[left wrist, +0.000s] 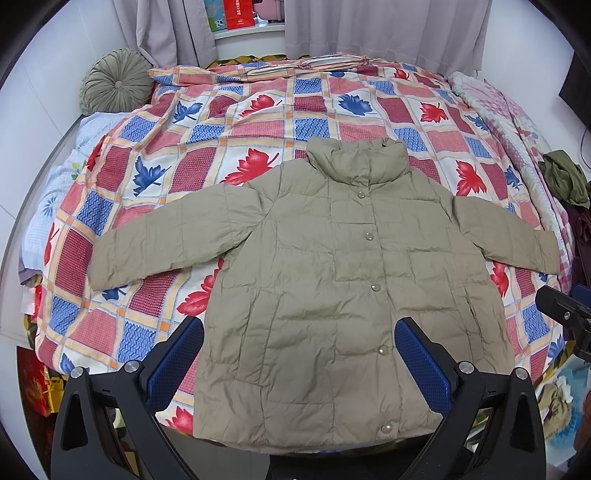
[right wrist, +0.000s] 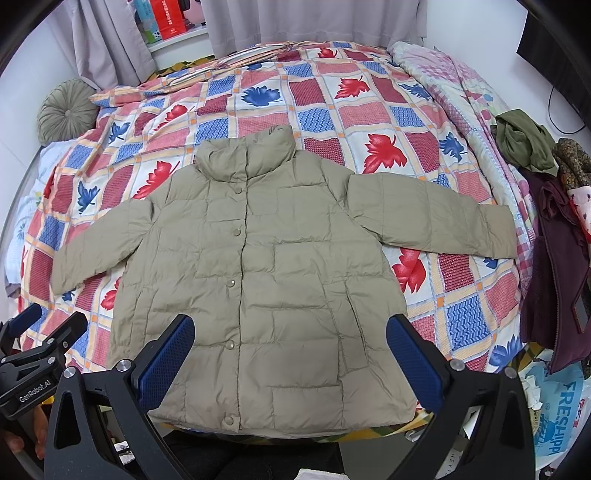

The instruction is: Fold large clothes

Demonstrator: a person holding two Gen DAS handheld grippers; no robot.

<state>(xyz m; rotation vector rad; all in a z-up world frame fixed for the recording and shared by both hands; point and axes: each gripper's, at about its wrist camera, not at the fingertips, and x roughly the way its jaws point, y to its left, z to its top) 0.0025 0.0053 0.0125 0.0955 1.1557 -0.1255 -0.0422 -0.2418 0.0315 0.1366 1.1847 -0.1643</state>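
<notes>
A khaki quilted jacket (left wrist: 325, 280) (right wrist: 258, 266) lies flat and face up on the bed, snapped shut, collar toward the far side, both sleeves spread out sideways. Its hem reaches the bed's near edge. My left gripper (left wrist: 299, 354) hovers open above the lower hem, blue pads wide apart with nothing between them. My right gripper (right wrist: 290, 354) is also open over the hem, a little to the right of the left one. The left gripper's black body (right wrist: 33, 354) shows at the lower left of the right wrist view, held by a hand.
The bed carries a checked quilt with red and blue leaves (left wrist: 229, 122). A round green cushion (left wrist: 114, 81) sits at the far left corner. Loose clothes (right wrist: 546, 206) are heaped on the right edge, a plastic bag (right wrist: 557, 417) below them. Grey curtains (left wrist: 369, 29) hang behind.
</notes>
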